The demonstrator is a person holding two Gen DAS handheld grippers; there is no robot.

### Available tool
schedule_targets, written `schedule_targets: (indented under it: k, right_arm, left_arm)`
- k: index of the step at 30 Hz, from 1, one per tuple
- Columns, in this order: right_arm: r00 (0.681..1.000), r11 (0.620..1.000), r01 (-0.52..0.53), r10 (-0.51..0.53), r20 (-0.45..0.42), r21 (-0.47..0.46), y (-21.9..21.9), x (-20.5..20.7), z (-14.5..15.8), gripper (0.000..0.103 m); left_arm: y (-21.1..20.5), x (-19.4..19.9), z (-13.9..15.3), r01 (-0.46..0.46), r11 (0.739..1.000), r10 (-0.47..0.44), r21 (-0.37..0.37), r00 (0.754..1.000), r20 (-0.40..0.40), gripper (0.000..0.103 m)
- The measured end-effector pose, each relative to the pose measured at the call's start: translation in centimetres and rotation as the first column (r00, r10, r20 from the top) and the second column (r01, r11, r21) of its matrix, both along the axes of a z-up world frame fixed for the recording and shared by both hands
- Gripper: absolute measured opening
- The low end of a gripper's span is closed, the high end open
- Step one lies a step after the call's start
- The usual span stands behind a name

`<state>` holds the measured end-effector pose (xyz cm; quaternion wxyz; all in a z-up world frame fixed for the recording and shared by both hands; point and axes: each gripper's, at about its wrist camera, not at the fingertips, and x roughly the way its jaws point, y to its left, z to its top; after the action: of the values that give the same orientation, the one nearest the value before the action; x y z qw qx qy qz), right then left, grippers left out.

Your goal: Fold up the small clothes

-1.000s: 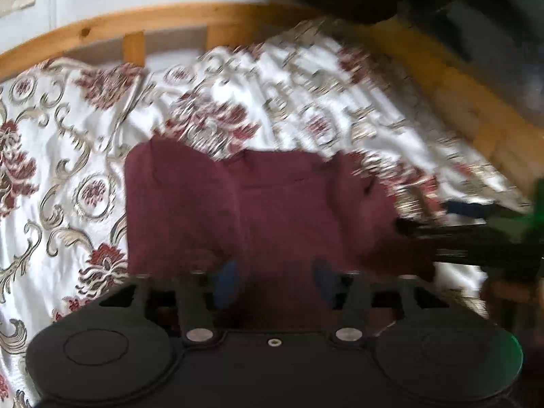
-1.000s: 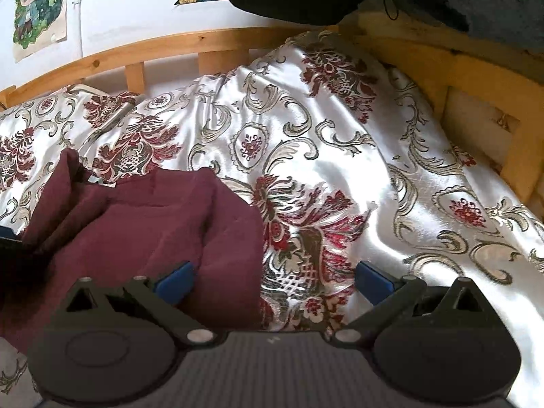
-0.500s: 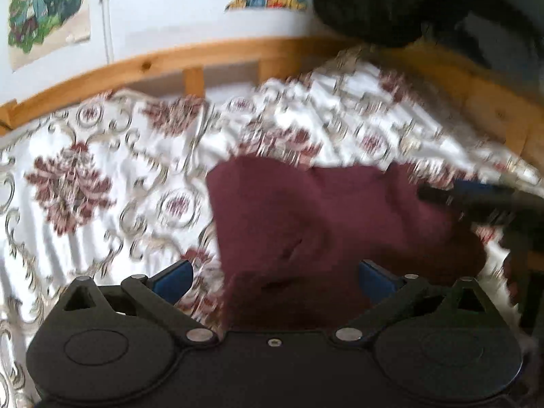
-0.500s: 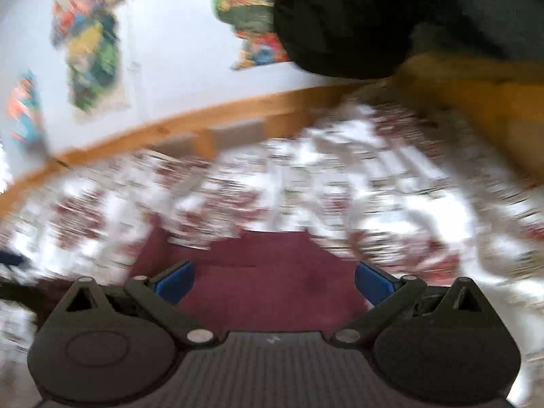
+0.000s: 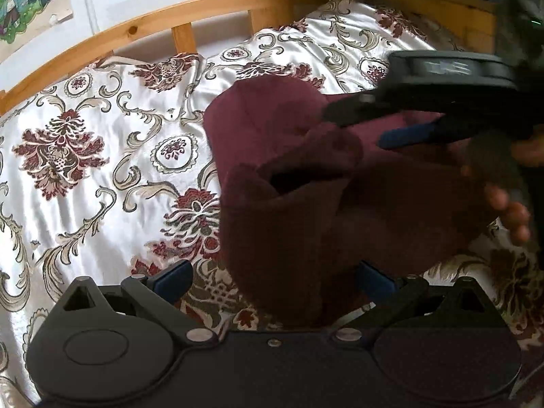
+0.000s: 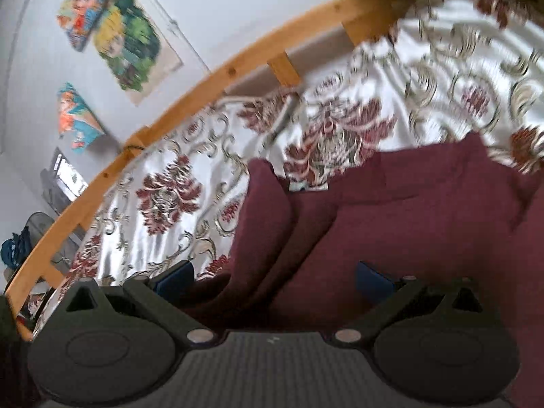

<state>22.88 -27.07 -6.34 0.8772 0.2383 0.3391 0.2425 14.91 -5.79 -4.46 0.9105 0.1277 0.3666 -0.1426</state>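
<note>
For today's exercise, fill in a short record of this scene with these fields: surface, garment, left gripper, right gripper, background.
surface: floral satin bedspread on a bed with a wooden rail
garment: maroon top, rumpled, lying on the bedspread
left gripper: jaws wide, not pressing the cloth
right gripper: jaws wide above the top, gripping nothing
background: cartoon posters on a pale wall

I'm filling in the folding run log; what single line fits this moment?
step: mid-fold | garment: maroon top bunched on bedspread | left gripper: open, top between jaws | right gripper: open, over top
</note>
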Motion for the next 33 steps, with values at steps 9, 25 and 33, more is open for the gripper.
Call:
schedule_targets:
  k: [9,25,33]
  right_arm:
    - [0.998,0.998,0.064,-0.064,0.02,0.001,2.6,1.3,-0.5,0.054]
    - [0.981,0.989,0.091,-0.069,0.181,-0.119,-5.0,-2.1,4.4,0.014]
    - [0.969,0.97,0.118,-0.065,0.238,-0.213,-8.1,-3.3,5.0,0.014]
  left_arm:
    - [0.9,-0.4,1.6,0.012,0.996,-0.006,-0.088,0.997,0.071,0.046]
    - [-7.2,-2.9,3.8,0.266,0.964,-0.261,-0.005,0.948,0.18,0.022]
    - [-11.9,-2.6,3.4,0.323,0.944,-0.329,0.063,0.929,0.172,0.022]
